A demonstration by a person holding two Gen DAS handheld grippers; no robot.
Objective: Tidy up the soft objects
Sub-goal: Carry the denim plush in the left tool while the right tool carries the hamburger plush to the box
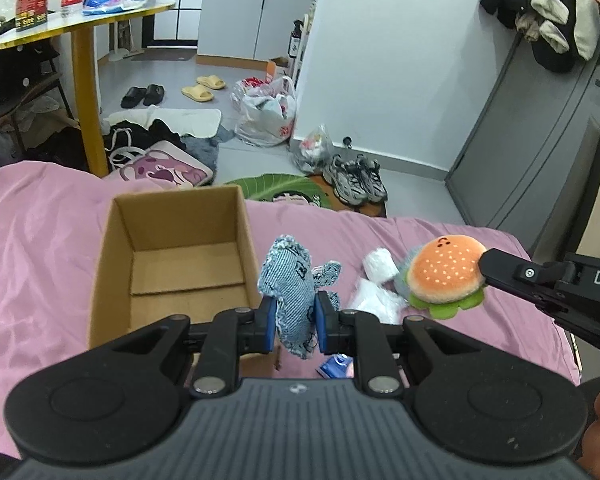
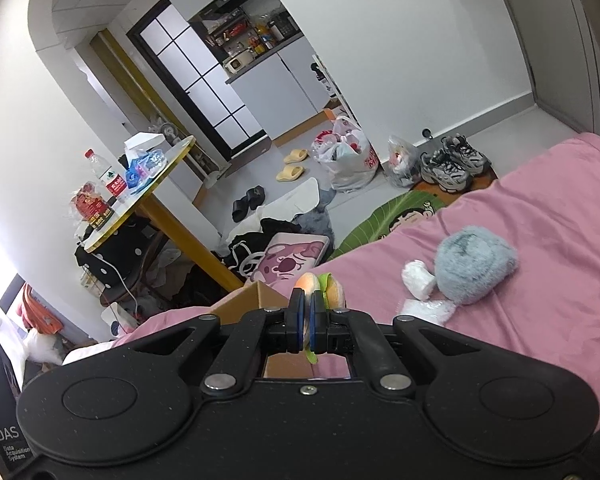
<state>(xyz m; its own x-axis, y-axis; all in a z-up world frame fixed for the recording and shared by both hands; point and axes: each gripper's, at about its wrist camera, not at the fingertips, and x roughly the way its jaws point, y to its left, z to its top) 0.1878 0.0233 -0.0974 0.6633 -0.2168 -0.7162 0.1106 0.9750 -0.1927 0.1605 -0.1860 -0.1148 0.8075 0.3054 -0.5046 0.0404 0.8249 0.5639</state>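
Note:
An open, empty cardboard box [image 1: 172,264] sits on the pink bed [image 1: 40,240]. My left gripper [image 1: 294,322] is shut on a blue denim plush toy [image 1: 292,288] and holds it just right of the box. My right gripper [image 2: 307,314] is shut on a burger plush [image 2: 328,286], which the left wrist view shows held in the air [image 1: 444,274] to the right of the denim toy. A grey fluffy plush [image 2: 474,262] and a white soft piece [image 2: 418,274] lie on the bed.
A crumpled clear plastic wrap [image 1: 376,300] lies on the bed by the white piece. Past the bed's edge are a yellow-legged table [image 1: 84,92], clothes, bags, sneakers [image 1: 356,178] and slippers on the floor, and a grey wardrobe [image 1: 540,140] at right.

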